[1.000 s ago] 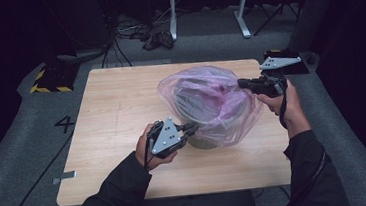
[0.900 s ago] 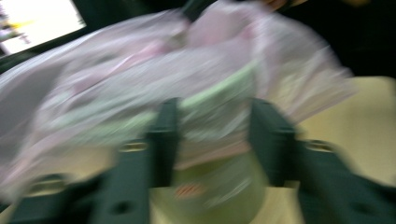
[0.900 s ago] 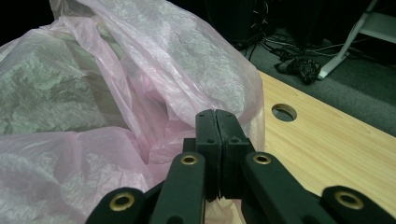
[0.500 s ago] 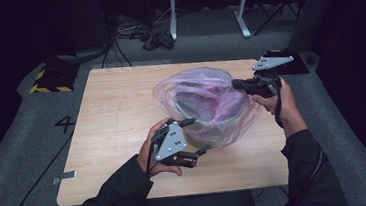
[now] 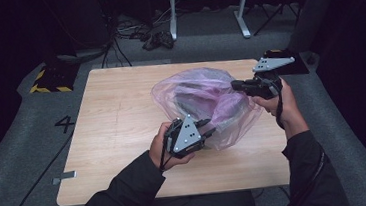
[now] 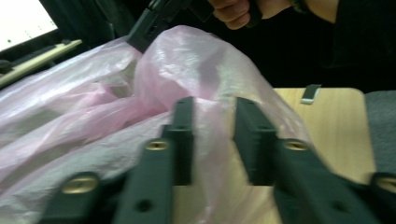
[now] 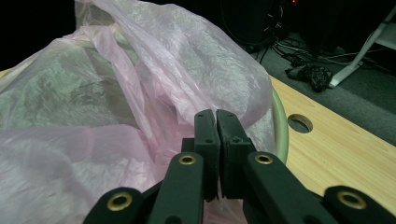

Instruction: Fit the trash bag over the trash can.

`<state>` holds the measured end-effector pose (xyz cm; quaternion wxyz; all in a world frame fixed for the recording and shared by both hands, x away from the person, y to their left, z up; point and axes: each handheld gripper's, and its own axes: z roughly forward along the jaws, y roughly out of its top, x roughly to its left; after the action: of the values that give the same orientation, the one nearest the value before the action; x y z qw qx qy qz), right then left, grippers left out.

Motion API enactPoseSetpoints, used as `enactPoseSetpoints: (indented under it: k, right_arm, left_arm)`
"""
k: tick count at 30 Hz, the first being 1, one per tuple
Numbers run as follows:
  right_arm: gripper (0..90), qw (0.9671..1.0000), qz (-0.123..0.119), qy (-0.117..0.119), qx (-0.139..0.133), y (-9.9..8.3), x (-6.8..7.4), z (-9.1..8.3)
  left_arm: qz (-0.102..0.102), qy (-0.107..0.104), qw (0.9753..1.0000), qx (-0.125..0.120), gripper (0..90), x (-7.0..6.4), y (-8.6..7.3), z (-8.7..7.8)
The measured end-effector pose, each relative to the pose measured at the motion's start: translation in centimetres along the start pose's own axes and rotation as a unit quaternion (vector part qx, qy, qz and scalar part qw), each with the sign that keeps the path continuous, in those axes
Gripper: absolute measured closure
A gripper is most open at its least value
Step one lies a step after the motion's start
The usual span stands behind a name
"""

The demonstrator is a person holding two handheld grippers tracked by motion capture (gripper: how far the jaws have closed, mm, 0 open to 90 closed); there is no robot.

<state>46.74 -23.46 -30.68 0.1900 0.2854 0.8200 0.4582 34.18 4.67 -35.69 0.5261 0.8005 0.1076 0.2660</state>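
High view: I see a translucent pink plastic bag [image 5: 206, 106] mid-table on the pale wooden table [image 5: 117, 124]. Right gripper [image 5: 239, 85] clenched on its film; left gripper [image 5: 208, 130] released, jaws straddling a fold.

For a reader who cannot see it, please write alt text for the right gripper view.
The right tool, its two black jaws closed together, pinches a thin pink plastic bag that billows up in front. A pale green rim shows beside the bag, above a wooden table.
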Motion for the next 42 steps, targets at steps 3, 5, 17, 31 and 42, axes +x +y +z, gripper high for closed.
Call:
enactPoseSetpoints:
  k: [3,5,17,31,42]
  right_arm:
    - [87.6,1.0000,0.001,-0.004,0.000,0.0,0.0,0.0]
    - [87.6,1.0000,0.000,-0.004,-0.001,0.0,0.0,0.0]
    - [87.8,0.9962,0.057,-0.061,-0.022,-0.9,-2.4,-0.2]
    - [89.1,0.9899,0.105,-0.092,0.024,-3.5,-5.9,4.4]
    - [89.8,0.9848,0.165,-0.043,0.031,-6.7,-7.1,8.1]
  left_arm:
    - [0.017,0.004,0.9998,0.002,86.0,0.0,-0.2,-0.1]
    - [0.019,-0.001,0.9998,0.002,90.0,0.1,-0.4,-0.3]
    - [0.044,-0.040,0.9980,0.021,90.0,0.3,-2.8,-2.2]
    - [0.019,-0.059,0.9956,0.070,90.0,1.6,-7.0,-2.3]
    - [-0.018,-0.087,0.9919,0.090,90.0,2.2,-9.9,-1.5]
